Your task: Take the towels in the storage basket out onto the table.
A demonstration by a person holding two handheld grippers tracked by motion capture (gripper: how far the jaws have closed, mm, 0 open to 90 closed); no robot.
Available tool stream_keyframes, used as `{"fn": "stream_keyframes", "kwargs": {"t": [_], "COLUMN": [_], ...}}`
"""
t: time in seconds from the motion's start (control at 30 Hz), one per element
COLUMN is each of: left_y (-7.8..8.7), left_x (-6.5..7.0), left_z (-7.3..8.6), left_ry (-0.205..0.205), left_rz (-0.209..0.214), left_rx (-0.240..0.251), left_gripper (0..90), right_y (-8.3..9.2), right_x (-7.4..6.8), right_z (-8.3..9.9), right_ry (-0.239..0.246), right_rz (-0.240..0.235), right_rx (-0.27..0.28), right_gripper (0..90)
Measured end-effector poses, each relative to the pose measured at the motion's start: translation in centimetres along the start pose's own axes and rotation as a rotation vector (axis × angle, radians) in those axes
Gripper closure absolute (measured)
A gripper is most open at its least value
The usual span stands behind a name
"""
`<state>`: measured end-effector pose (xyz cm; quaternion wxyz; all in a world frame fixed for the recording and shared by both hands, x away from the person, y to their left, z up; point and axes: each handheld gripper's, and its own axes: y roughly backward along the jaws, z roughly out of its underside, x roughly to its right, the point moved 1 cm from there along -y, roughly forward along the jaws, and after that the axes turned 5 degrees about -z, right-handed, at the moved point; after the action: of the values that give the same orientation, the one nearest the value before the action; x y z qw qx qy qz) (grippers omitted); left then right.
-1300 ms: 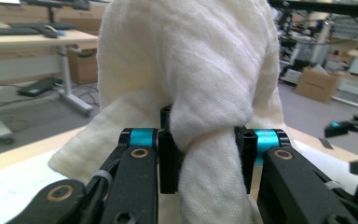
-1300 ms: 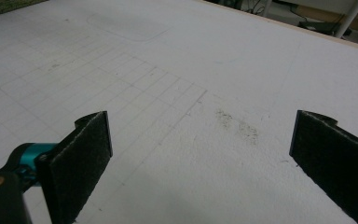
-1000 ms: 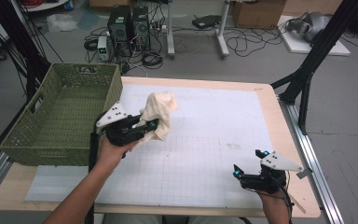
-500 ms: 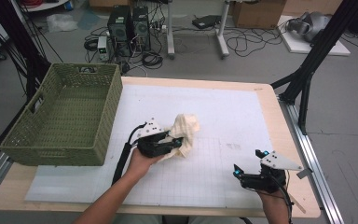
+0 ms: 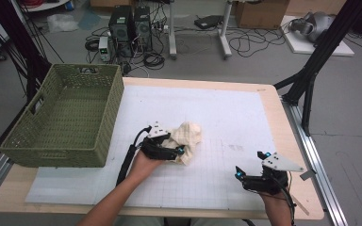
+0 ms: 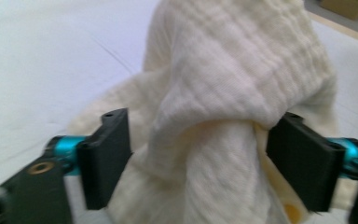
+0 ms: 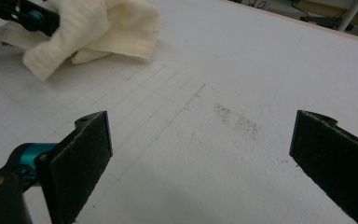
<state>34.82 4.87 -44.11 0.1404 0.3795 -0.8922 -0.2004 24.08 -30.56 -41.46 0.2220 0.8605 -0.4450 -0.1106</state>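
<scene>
**Spotter:** Basket [image 5: 66, 117] first: green wicker, open-topped, sitting at the left end of the table [image 5: 268, 101], just left of your left gripper [image 5: 181, 151]. Between the two there is nothing but bare white mat [image 5: 226, 117]. Off the far edge, on the floor, you have computer towers [image 5: 132, 23] and loose cables [image 5: 254, 42], well apart from the work.

**Operator:** And the cloth?

**Spotter:** Cream cloth [image 5: 185, 141] lies bunched on the mat near the middle of the table, right of the basket and touching the front of your left gripper. In the left gripper view the cloth [image 6: 233, 93] rises as a crumpled fold between the two black jaws. Your jaws have just been opening: they stand wide apart now, with the cloth between them, its fabric brushing the right-hand jaw and hanging loose on the other side. No clamp on it.

**Operator:** My other hand?

**Spotter:** Your right gripper [image 5: 250, 165] sits near the table's front right corner, well apart from the cloth, jaws spread wide with nothing between them. In the right gripper view the mat [image 7: 223, 154] shows a small speckled smudge [image 7: 235, 119] ahead of the jaws, and the cloth [image 7: 98, 28] lies at the upper left with your left gripper [image 7: 25, 16] against it.
</scene>
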Motion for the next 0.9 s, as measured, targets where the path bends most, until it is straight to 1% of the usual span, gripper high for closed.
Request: {"fn": "stream_keyframes", "kwargs": {"t": [0.03,0.07,0.13,0.17,0.23,0.27,0.33,0.37,0.43,0.5,0.6,0.73,0.9], "left_y": [0.6,1.2,2.7,3.5,5.1,5.9,7.0,7.4,8.1,8.7,9.0,8.8,8.9], "left_x": [-0.2,-0.4,-0.9,-1.2,-1.7,-2.0,-2.6,-2.8,-3.1,-3.3,-3.7,-4.1,-4.1], "left_z": [-0.1,-0.2,-0.2,-0.2,0.1,0.3,0.8,1.1,1.7,2.1,2.3,2.6,2.8], "left_ry": [-0.002,-0.005,0.001,0.002,-0.011,-0.019,-0.040,-0.038,-0.033,-0.024,-0.016,-0.006,-0.005], "left_rz": [-0.003,-0.004,-0.028,-0.027,-0.036,-0.045,-0.072,-0.080,-0.081,-0.085,-0.084,-0.097,-0.109], "left_rx": [0.017,0.034,0.073,0.097,0.144,0.159,0.177,0.179,0.189,0.202,0.203,0.185,0.181], "left_gripper": [18.3,18.6,18.8,19.0,19.0,19.0,18.9,18.9,18.9,18.8,18.8,18.8,18.9], "right_y": [0.0,0.0,0.0,-0.1,-0.2,-0.3,-0.5,-0.6,-0.8,-0.9,-1.1,-1.4,-1.3], "right_x": [0.0,0.0,0.0,0.1,0.1,0.0,0.0,0.0,-0.1,-0.1,-0.1,0.1,0.1], "right_z": [0.0,0.0,0.0,0.0,0.1,0.1,0.0,0.0,0.0,-0.1,-0.1,0.0,0.0], "right_ry": [0.003,0.001,-0.001,0.001,0.000,-0.002,-0.007,-0.005,-0.011,-0.020,-0.022,-0.018,-0.022], "right_rz": [0.000,0.000,0.001,0.003,0.002,-0.002,-0.002,-0.005,-0.008,-0.008,-0.007,-0.008,-0.010], "right_rx": [0.000,-0.002,-0.003,-0.001,-0.006,-0.007,-0.012,-0.010,-0.009,-0.011,-0.015,-0.026,-0.020], "right_gripper": [4.8,4.8,4.8,4.9,4.8,4.8,4.8,4.9,4.9,4.9,4.9,4.9,4.9]}}
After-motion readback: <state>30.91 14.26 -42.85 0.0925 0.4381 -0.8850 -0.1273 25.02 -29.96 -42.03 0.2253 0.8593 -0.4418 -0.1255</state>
